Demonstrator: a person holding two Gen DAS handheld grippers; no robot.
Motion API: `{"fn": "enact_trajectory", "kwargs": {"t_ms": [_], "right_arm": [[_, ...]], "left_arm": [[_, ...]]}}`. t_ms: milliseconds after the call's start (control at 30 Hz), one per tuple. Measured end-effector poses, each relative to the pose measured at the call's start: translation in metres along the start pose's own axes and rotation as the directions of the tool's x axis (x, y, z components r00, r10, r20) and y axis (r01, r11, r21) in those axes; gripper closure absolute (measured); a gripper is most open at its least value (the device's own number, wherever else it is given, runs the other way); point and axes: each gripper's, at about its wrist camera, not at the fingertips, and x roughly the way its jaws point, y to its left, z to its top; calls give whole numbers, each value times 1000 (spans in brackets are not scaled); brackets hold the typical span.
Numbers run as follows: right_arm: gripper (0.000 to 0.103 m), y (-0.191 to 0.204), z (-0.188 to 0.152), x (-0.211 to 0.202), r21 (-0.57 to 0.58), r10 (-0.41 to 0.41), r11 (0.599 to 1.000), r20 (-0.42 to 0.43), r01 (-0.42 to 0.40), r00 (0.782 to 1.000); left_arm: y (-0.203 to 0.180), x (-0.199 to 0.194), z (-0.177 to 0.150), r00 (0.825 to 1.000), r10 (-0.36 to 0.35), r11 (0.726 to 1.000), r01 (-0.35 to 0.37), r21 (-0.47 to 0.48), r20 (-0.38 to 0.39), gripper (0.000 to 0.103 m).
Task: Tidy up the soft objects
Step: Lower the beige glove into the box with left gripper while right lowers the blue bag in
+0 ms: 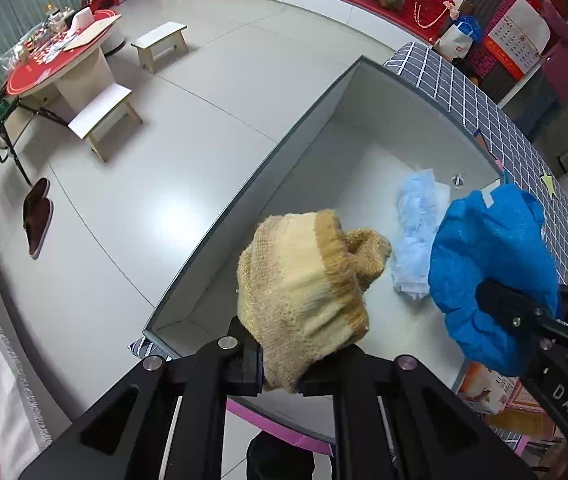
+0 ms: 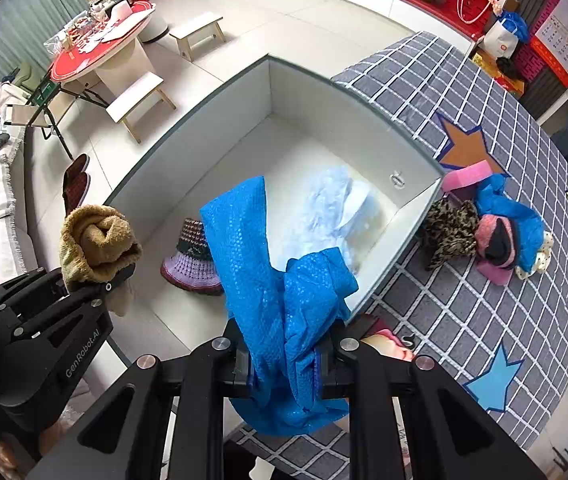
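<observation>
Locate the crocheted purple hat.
In the right wrist view, the crocheted purple hat lies inside the white box, lower left, beside the blue cloth.

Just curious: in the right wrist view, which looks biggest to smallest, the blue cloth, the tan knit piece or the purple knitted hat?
1. blue cloth, though nearest the camera.
2 and 3. tan knit piece and purple knitted hat look alike; hat partly hidden.
</observation>
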Motion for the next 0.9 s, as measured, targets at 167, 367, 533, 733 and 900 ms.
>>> {"fn": "enact_trajectory", "kwargs": {"t_ms": [167,367,533,733,900], "right_arm": [[83,6,1,11,10,-5,1000,-17,5,1000],[83,7,3,22,26,-7,1000,-26,7,1000],[83,12,4,37,35,-12,999,-32,13,999],[83,17,3,48,39,-2,999,-45,4,999],[83,14,2,57,40,3,999,-58,-1,998]], "left_arm": [[-1,7,1,1000,1,1000,-1,3,-8,91],[-1,17,1,1000,-4,1000,4,-4,-22,91],[1,28,-1,999,7,1000,-8,-18,-45,91],[-2,35,0,998,35,999,-36,-22,-50,91],[-6,37,-2,997,58,998,-59,-18,-44,91]]}}
